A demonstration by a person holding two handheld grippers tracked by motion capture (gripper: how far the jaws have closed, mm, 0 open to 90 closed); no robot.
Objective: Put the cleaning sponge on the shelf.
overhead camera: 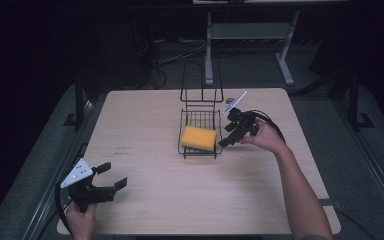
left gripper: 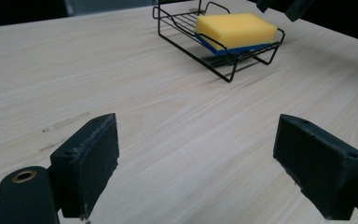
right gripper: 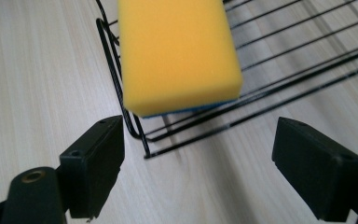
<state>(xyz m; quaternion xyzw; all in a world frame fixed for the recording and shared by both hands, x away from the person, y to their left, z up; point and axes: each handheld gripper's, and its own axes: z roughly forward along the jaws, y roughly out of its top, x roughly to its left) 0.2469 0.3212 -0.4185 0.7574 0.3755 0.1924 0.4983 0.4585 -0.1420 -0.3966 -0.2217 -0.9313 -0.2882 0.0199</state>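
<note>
While yellow sponge [overhead camera: 198, 138] lay inside black wire rack [overhead camera: 200, 120] at mid-table, right gripper [overhead camera: 232, 132] hovered just beside rack, jaws spread, empty; left gripper [overhead camera: 111, 176] waited well apart near table [overhead camera: 145, 195] front edge, jaws likewise spread, gripping nothing.

Table [overhead camera: 145, 200]: pale wood-grain top, rounded corners, faint dark scuffs near its left side.
Floor [overhead camera: 365, 150]: grey, dim around the table.
Desk frame [overhead camera: 250, 35]: light grey metal legs stood behind the table.
Cables [overhead camera: 170, 55]: lay tangled on the floor at the back.
Light: fell on the tabletop; surroundings were dark.
</note>
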